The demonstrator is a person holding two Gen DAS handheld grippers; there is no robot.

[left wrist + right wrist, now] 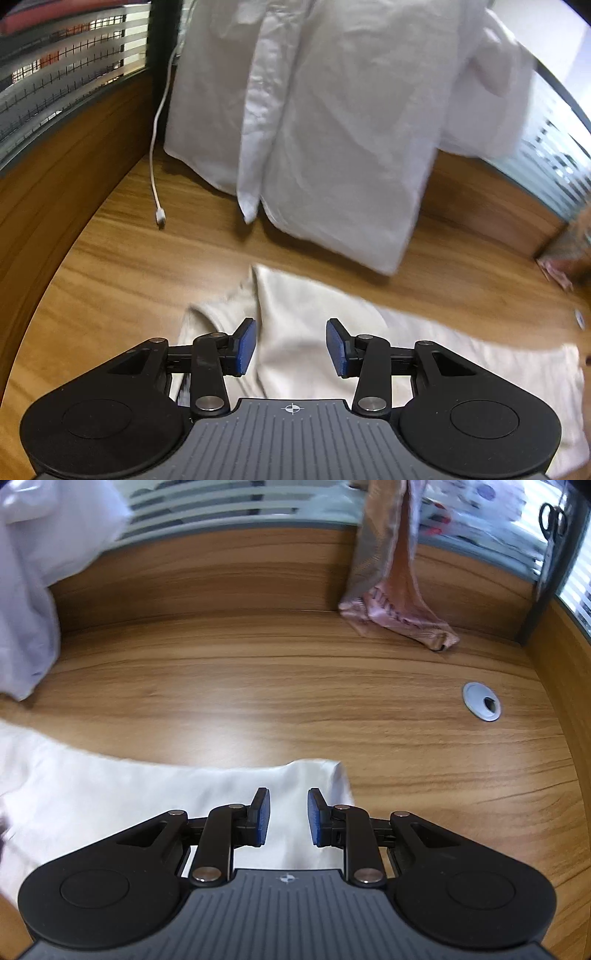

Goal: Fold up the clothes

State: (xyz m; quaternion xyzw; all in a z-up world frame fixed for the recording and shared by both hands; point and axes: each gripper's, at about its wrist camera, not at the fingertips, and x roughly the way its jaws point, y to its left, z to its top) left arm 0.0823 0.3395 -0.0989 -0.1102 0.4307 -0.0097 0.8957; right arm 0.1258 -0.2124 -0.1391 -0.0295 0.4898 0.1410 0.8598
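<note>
So we've got the cream garment [332,332] lying flat on the wooden tabletop [295,686]. Our left gripper [291,345] sits over one end, our right gripper [289,818] over its corner, both spread apart and empty. White shirt [332,129] hangs behind, pink cloth [395,602] further right.

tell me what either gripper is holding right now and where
Nothing: the left gripper and right gripper are both open above the cream garment.
</note>
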